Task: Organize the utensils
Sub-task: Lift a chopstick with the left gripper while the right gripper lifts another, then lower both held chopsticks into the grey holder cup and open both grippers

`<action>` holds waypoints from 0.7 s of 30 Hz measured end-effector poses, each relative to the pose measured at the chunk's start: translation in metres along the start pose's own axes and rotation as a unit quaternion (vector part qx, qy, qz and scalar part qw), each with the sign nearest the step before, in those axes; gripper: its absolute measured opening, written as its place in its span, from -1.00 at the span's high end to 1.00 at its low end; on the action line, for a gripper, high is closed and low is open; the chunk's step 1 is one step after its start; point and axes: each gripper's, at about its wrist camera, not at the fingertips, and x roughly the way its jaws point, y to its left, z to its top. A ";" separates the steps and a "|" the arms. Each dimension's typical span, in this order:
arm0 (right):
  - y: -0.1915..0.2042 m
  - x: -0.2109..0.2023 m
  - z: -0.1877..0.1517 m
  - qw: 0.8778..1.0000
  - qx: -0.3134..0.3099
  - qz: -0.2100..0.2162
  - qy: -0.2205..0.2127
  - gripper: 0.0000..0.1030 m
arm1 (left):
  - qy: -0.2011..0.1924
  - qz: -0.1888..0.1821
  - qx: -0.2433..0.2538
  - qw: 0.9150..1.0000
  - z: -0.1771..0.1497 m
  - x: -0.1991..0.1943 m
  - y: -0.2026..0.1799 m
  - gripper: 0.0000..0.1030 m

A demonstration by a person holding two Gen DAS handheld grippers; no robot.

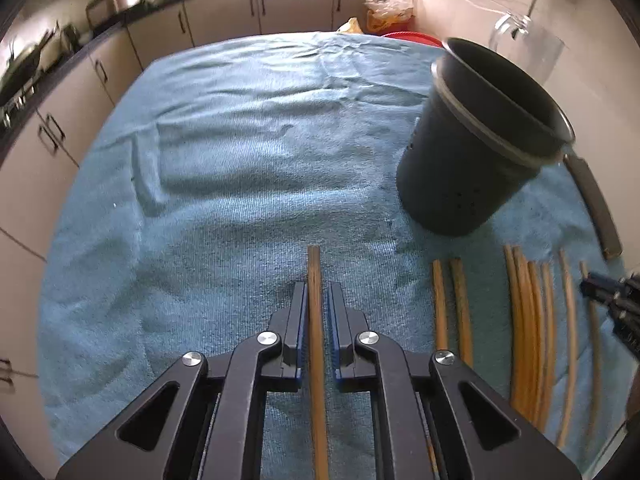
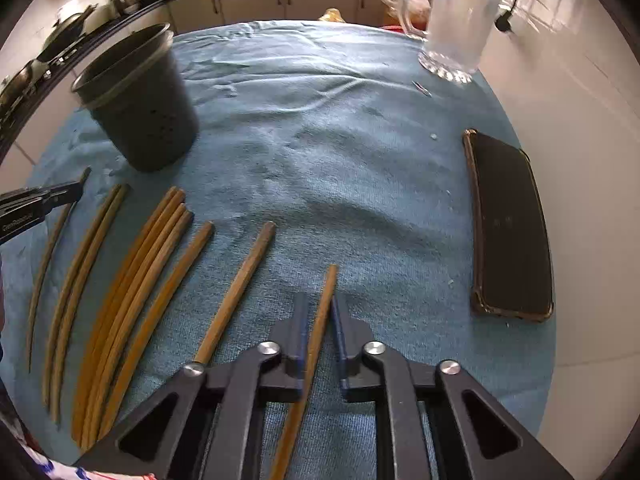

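Note:
Several wooden chopsticks lie in a row on a blue towel (image 1: 224,168). My left gripper (image 1: 318,292) straddles the leftmost chopstick (image 1: 315,280); its jaws are narrowly apart with a thin gap on each side of the stick. My right gripper (image 2: 320,304) straddles the rightmost chopstick (image 2: 326,292) the same way, jaws slightly apart. A black utensil holder (image 1: 476,140) stands upright beyond the chopsticks, also in the right wrist view (image 2: 140,100). Each gripper's tip shows in the other's view (image 1: 596,288) (image 2: 68,194).
A black phone (image 2: 508,224) lies on the towel at the right. A glass mug (image 2: 452,28) stands at the far right corner. Kitchen cabinets (image 1: 224,20) run behind the table. A bundle of chopsticks (image 2: 132,300) lies between the grippers.

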 end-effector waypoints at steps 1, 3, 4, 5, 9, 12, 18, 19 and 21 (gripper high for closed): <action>-0.003 -0.001 0.000 1.000 0.006 0.008 -0.006 0.87 | -0.002 0.001 -0.004 1.000 -0.002 -0.002 0.001 0.88; -0.010 -0.006 -0.002 0.999 0.022 0.024 -0.026 0.89 | -0.015 -0.001 -0.016 1.000 -0.007 -0.011 0.004 0.88; -0.013 -0.010 -0.004 0.999 0.029 0.025 -0.036 0.89 | -0.027 0.000 -0.019 0.999 -0.008 -0.020 0.005 0.88; -0.016 -0.018 -0.005 0.997 0.038 0.035 -0.049 0.89 | -0.040 0.003 -0.021 0.999 -0.010 -0.031 0.006 0.88; -0.017 -0.054 -0.011 0.992 0.040 0.045 -0.107 0.89 | -0.086 -0.006 -0.029 0.996 -0.021 -0.080 0.010 0.88; -0.015 -0.089 -0.017 0.985 0.037 0.046 -0.160 0.89 | -0.120 -0.013 -0.037 0.992 -0.033 -0.118 0.010 0.88; -0.006 -0.156 -0.033 0.965 0.028 0.049 -0.254 0.89 | -0.178 -0.037 -0.055 0.982 -0.056 -0.180 0.005 0.88; -0.006 -0.164 -0.037 0.963 0.027 0.049 -0.264 0.89 | -0.187 -0.039 -0.056 0.980 -0.061 -0.189 0.002 0.88; -0.004 -0.180 -0.047 0.957 0.026 0.048 -0.286 0.89 | -0.203 -0.041 -0.054 0.977 -0.069 -0.205 -0.002 0.88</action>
